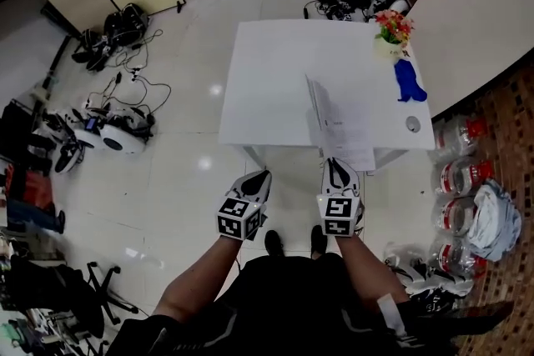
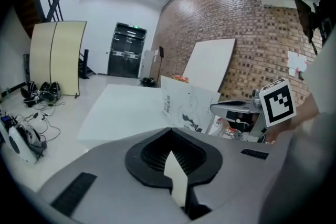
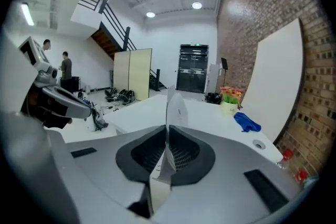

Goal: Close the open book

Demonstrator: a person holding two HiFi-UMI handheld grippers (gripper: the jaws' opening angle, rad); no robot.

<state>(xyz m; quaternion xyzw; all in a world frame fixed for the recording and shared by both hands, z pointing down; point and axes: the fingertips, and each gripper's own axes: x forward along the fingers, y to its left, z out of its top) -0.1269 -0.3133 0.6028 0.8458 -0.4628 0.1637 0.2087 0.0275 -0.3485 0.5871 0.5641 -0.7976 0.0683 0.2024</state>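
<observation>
The open book (image 1: 344, 129) lies near the front edge of the white table (image 1: 267, 79). Its left cover (image 1: 314, 108) stands up almost vertical. My right gripper (image 1: 340, 171) is at the book's near edge and is shut on that raised cover. The right gripper view shows the cover (image 3: 173, 105) edge-on, rising out of the closed jaws (image 3: 167, 134). My left gripper (image 1: 257, 183) hovers off the table's front edge, left of the book, shut and holding nothing. Its own view shows the printed cover (image 2: 186, 107) ahead to the right, beyond the closed jaws (image 2: 170, 139).
A flower pot (image 1: 390, 33) and a blue cloth (image 1: 409, 82) sit at the table's far right, with a small round disc (image 1: 413, 123) near the right edge. Cables and headsets (image 1: 117, 129) litter the floor on the left. Bottles (image 1: 455, 179) stand on the right.
</observation>
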